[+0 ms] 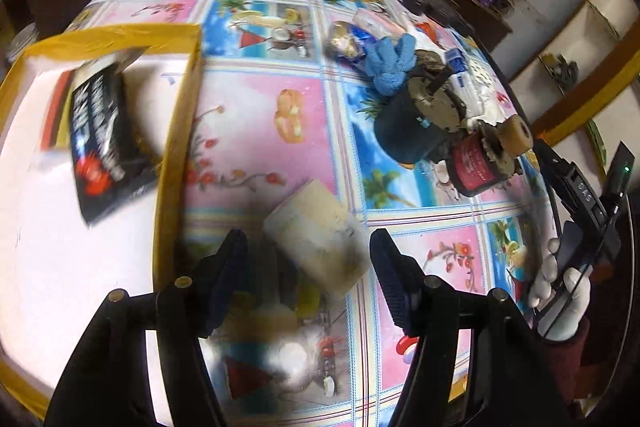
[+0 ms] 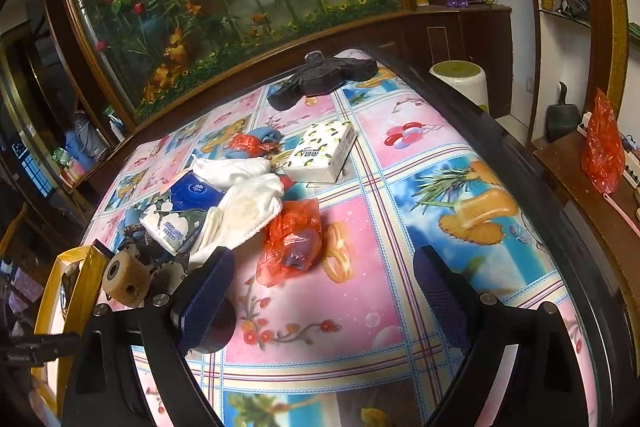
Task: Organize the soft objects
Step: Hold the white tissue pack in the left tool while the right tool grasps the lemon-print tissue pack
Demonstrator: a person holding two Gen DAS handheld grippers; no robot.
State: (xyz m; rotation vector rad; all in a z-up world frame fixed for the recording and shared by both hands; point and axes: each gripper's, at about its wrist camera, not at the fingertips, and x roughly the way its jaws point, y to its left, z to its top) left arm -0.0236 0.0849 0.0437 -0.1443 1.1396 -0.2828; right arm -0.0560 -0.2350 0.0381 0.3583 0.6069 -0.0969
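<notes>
In the left wrist view my left gripper (image 1: 308, 263) is open, with a blurred pale sponge block (image 1: 320, 235) between and just beyond its fingers, not gripped. A white box with a yellow taped rim (image 1: 176, 131) sits to the left and holds a black packet (image 1: 106, 135). A blue sock (image 1: 390, 63) lies in the far clutter. In the right wrist view my right gripper (image 2: 324, 291) is open and empty above the tablecloth. Ahead lie a red plastic bag (image 2: 292, 239), white gloves (image 2: 244, 207), tissue packs (image 2: 176, 223) and a lemon-print tissue pack (image 2: 324, 151).
Dark thread spools (image 1: 408, 131), a red spool (image 1: 476, 167) and a cork-coloured roll (image 2: 120, 279) crowd the pile. A black gripper stand (image 2: 320, 79) sits at the table's far edge. The table edge (image 2: 560, 219) runs down the right, with a stool (image 2: 460, 79) beyond.
</notes>
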